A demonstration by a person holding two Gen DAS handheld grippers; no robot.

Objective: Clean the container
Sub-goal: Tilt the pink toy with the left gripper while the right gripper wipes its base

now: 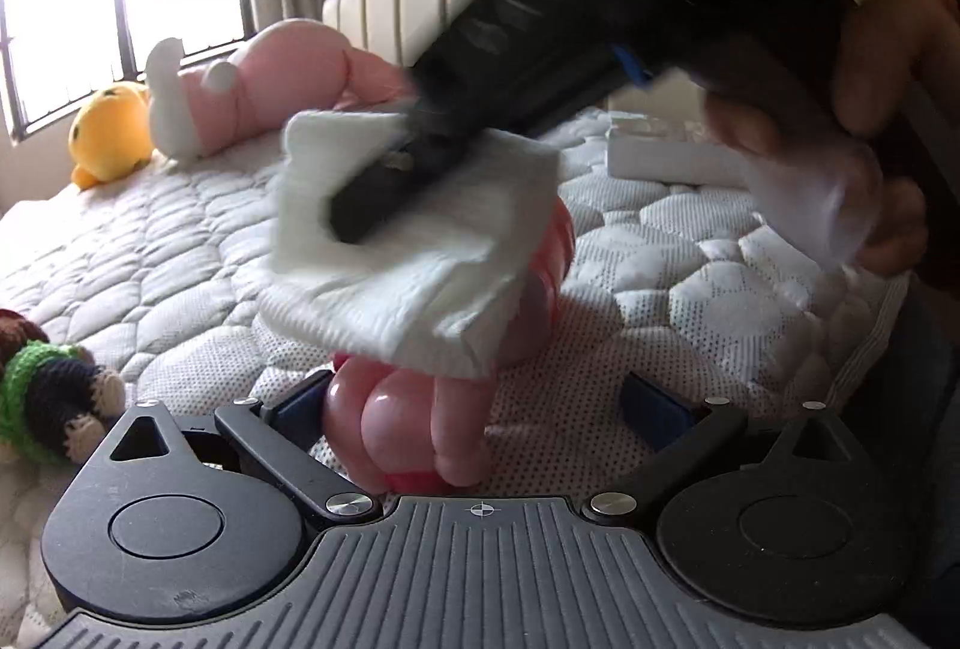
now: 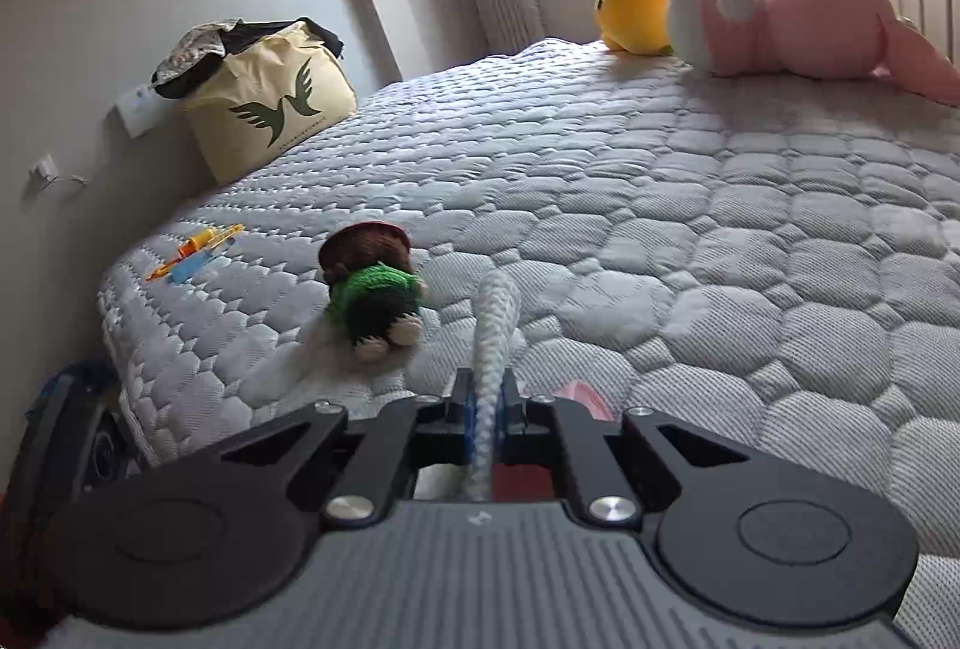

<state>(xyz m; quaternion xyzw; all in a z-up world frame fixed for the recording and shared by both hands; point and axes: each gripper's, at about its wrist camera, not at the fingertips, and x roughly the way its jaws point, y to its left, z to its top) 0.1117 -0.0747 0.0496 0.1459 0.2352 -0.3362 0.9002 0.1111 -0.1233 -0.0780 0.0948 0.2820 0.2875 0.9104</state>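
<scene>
Left gripper (image 1: 477, 403) spread wide, clamped on nothing, low over the quilted mattress (image 1: 690, 277). Pink ribbed container (image 1: 408, 439) straight ahead, between the two fingers but off-centre: against or just beside the left finger, well apart from the right one. Seemingly lying with its long axis running forward and a little rightward, away from this gripper, though with the far half hidden under the white cloth (image 1: 420, 253), so not certain. Right gripper (image 1: 354, 217) reaching in from above and to the right, closed tight on that cloth, tip pressed into its upper face, directly over the container. From the right wrist view, cloth pinched edge-on between the shut fingers, with only a sliver of pink just below and to the right of them. Probably mid-wipe, cloth working the upper side. Right gripper clearly the nearer one to the working surface; left one merely flanking. To steady the container, likely need to close in or shift left, toward the near rounded end.
</scene>
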